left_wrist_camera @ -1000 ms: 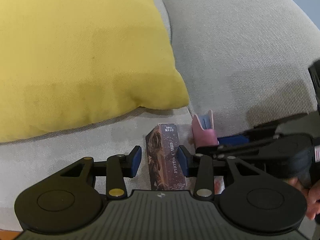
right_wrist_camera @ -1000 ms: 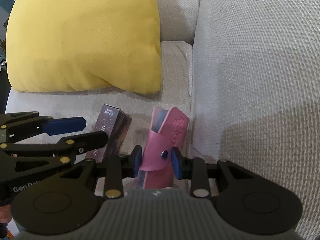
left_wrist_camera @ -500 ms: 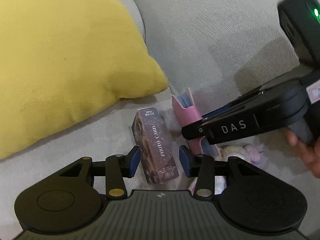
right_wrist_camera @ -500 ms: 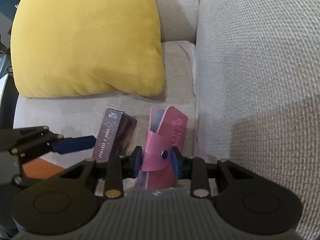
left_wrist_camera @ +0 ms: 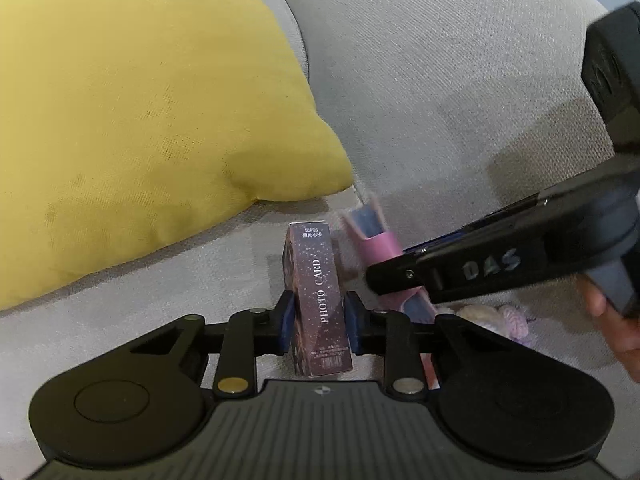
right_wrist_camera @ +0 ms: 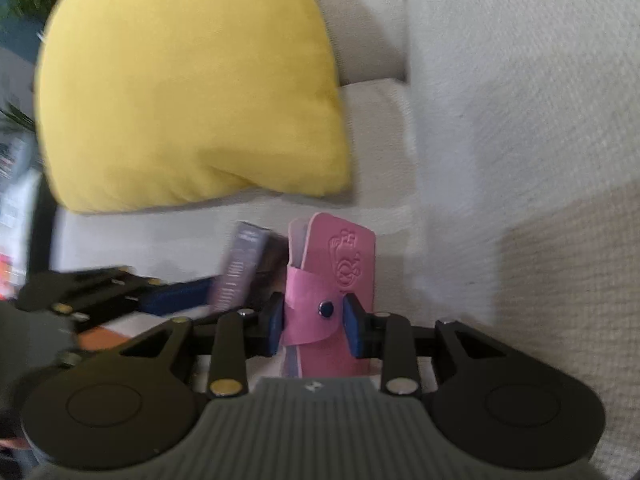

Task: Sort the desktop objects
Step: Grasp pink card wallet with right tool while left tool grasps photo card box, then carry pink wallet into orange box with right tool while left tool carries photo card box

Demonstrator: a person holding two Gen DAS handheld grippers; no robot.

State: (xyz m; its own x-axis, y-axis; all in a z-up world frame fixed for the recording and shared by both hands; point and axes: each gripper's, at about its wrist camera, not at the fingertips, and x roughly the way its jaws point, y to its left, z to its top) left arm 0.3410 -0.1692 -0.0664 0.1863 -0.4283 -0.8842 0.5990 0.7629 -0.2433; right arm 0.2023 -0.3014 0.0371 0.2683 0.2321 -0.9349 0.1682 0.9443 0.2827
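Note:
My left gripper [left_wrist_camera: 319, 322] is shut on a dark purple box [left_wrist_camera: 318, 292] marked PHOTO CARD and holds it end-on above the sofa seat. My right gripper [right_wrist_camera: 314, 328] is shut on a pink leather pouch [right_wrist_camera: 336, 280] with a dark snap button and an embossed figure. The pouch also shows in the left wrist view [left_wrist_camera: 376, 244], clamped by the right gripper's black arm [left_wrist_camera: 480, 268]. The box shows blurred in the right wrist view [right_wrist_camera: 240, 268], left of the pouch.
A large yellow cushion [left_wrist_camera: 140, 120] leans on the grey sofa [left_wrist_camera: 440, 80] behind both objects. A small pale fluffy item [left_wrist_camera: 496, 316] lies on the seat under the right gripper. An orange surface [right_wrist_camera: 100, 336] shows below the seat's front edge.
My left gripper has closed its jaws onto the photo card box. Both grippers have lifted their objects off the seat and pulled back from the cushion.

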